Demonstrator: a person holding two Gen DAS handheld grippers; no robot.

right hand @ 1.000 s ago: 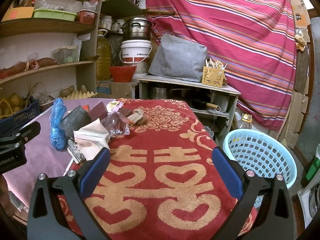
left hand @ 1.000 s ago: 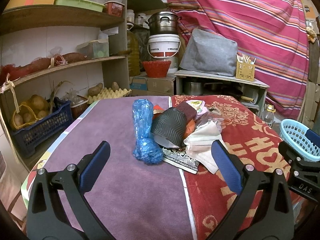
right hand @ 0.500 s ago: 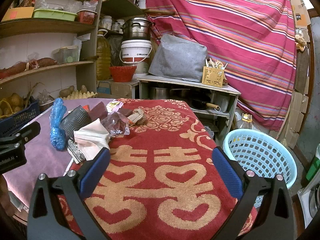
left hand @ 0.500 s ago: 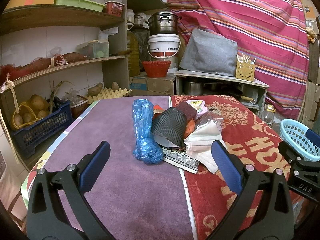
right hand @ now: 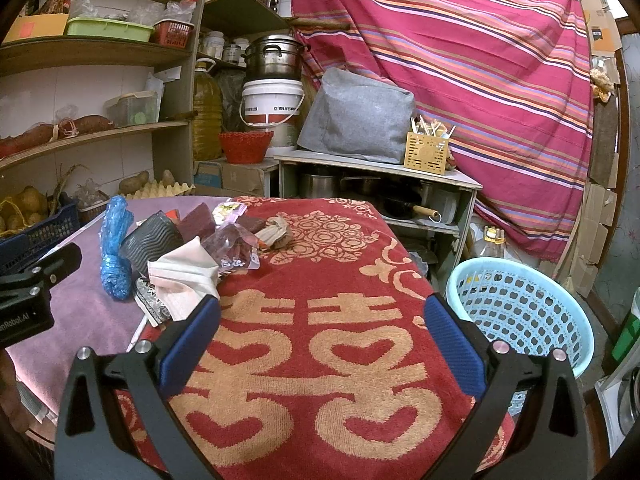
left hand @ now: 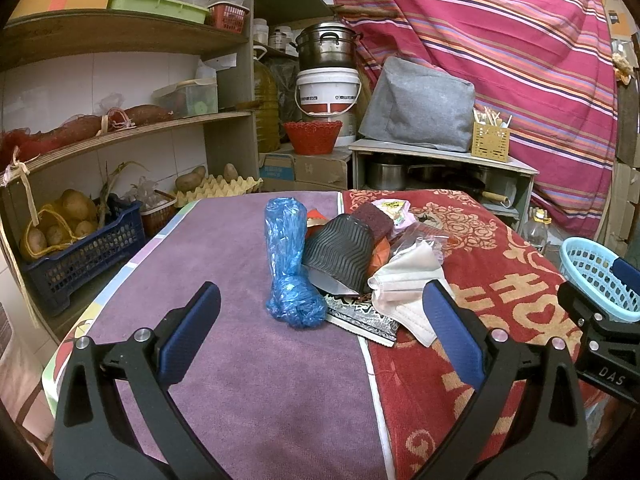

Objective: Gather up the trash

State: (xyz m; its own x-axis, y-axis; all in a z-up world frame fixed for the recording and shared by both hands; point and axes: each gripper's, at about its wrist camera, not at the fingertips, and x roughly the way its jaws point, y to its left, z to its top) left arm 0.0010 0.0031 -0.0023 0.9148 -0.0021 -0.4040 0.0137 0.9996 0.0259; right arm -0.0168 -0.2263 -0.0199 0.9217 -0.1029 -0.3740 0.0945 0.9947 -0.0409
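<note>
Because nothing is grasped yet, both left gripper [left hand: 320, 326] and right gripper [right hand: 322, 330] spread apart, empty, short of trash pile [left hand: 348, 264]; laundry basket [right hand: 520, 308] beside tabletop [right hand: 340, 360], likely for drops.

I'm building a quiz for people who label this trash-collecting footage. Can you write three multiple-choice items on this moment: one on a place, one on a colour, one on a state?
1. Where is the laundry-style basket?
A. On the table, in the pile
B. Off the table, low beside its right edge
C. On the top shelf

2. What colour is the crumpled plastic bag at the pile's left edge?
A. Blue
B. Yellow
C. White

3. How does the left gripper stand?
A. Shut on the face mask
B. Shut on nothing
C. Open, holding nothing

Answers:
1 B: in the right wrist view the basket sits below the level of the red towel, past its right edge.
2 A: the bag is bright blue against the purple cloth.
3 C: the two blue fingers stand wide apart with only cloth between them; the face mask lies untouched.
</note>
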